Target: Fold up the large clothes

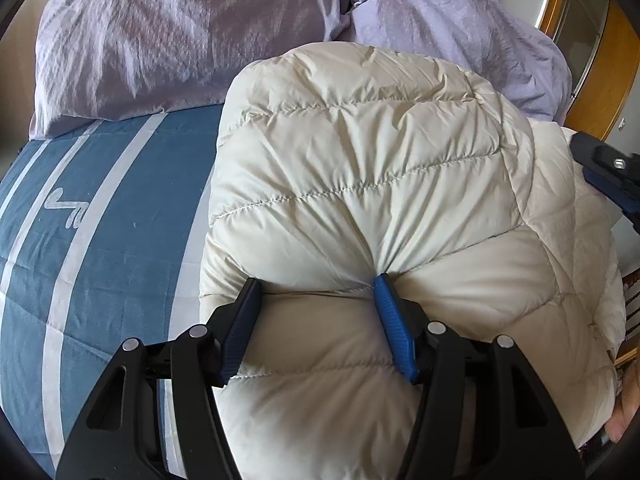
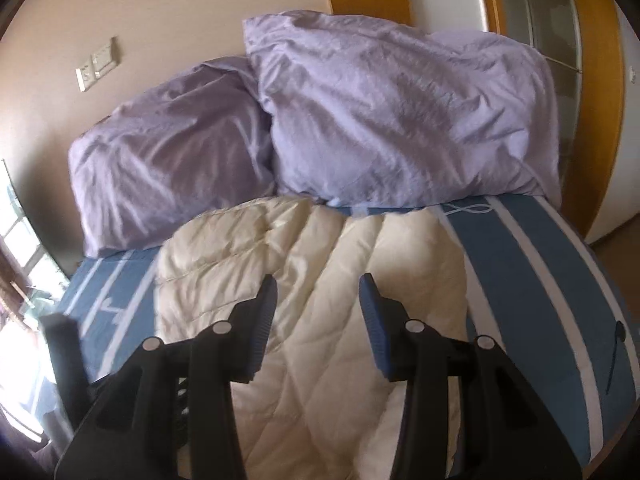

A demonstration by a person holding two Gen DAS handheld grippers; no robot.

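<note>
Jacket clamped by left gripper; right gripper gapes empty; two pillows.

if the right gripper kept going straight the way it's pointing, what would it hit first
Most likely the cream jacket on the bed: the right gripper has empty jaws and the quilting lies right ahead. How far above it the gripper hangs is unclear.

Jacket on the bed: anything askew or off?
Nothing damaged. The cream jacket lies bunched, not flat, puckered where the left gripper pinches it. The right gripper hangs open above it.
</note>
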